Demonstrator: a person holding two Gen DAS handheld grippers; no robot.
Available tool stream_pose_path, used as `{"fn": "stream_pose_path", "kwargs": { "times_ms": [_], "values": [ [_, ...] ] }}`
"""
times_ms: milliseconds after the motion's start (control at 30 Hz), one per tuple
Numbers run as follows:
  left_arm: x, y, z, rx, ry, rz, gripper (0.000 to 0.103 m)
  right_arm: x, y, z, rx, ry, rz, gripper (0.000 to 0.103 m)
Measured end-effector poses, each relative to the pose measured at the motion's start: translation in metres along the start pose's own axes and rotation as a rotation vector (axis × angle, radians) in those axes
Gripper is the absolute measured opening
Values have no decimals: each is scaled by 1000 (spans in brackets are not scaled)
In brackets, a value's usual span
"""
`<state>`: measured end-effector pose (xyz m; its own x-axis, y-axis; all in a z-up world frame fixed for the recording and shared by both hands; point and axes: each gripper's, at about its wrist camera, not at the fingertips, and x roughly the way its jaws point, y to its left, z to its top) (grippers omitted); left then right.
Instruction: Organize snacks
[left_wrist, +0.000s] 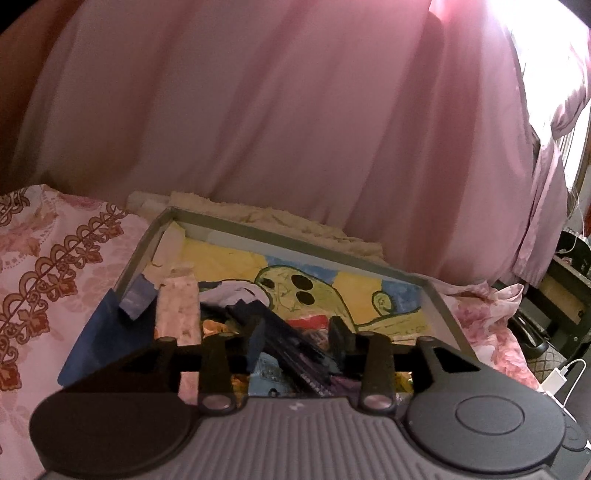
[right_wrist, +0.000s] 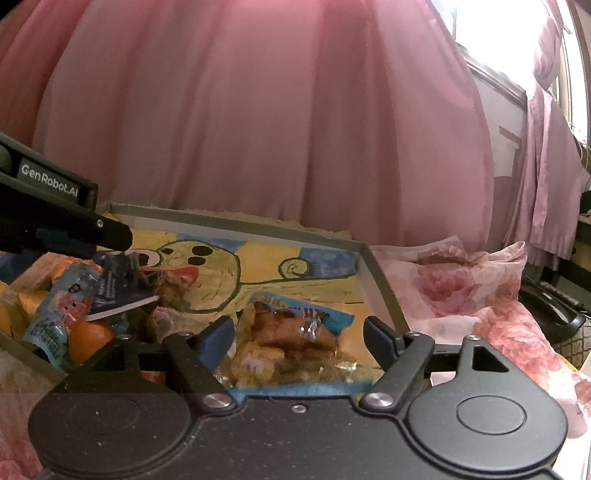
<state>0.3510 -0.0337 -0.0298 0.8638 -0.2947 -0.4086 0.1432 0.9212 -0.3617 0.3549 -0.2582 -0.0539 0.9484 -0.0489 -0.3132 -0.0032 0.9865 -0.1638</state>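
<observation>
The only text that reads clearly is "GenRobot.AI", in white on the side of the left gripper (right_wrist: 122, 236) as the right wrist view shows it. Print also stands on the blue pouch (right_wrist: 62, 306), the dark packet (right_wrist: 118, 291) and the clear snack bag (right_wrist: 291, 339), but it is too blurred to read

Pink curtains (right_wrist: 258, 122), bright window (right_wrist: 495, 29), floral bedding (left_wrist: 55, 251)
</observation>
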Motion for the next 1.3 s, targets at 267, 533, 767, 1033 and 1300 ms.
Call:
{"fn": "stream_pose_path", "kwargs": {
  "times_ms": [267, 533, 767, 1033, 1300],
  "values": [
    [-4, -3, 0, 11, -25, 12, 68, -3, -1, 1, 5, -9, 5, 88],
    [-9, -9, -1, 37, -63, 18, 87, -7, -2, 4, 13, -24, 5, 95],
    [-22, -13, 2, 44, -113, 36, 102, -16, -5, 9, 40, -47, 9, 101],
    [-55, -18, 7, 43, -161, 69, 102, -43, -17, 25, 112, -91, 13, 102],
    [-89, -32, 6, 57, -197, 92, 102, -81, -27, 37, 160, -131, 24, 102]
  ]
}}
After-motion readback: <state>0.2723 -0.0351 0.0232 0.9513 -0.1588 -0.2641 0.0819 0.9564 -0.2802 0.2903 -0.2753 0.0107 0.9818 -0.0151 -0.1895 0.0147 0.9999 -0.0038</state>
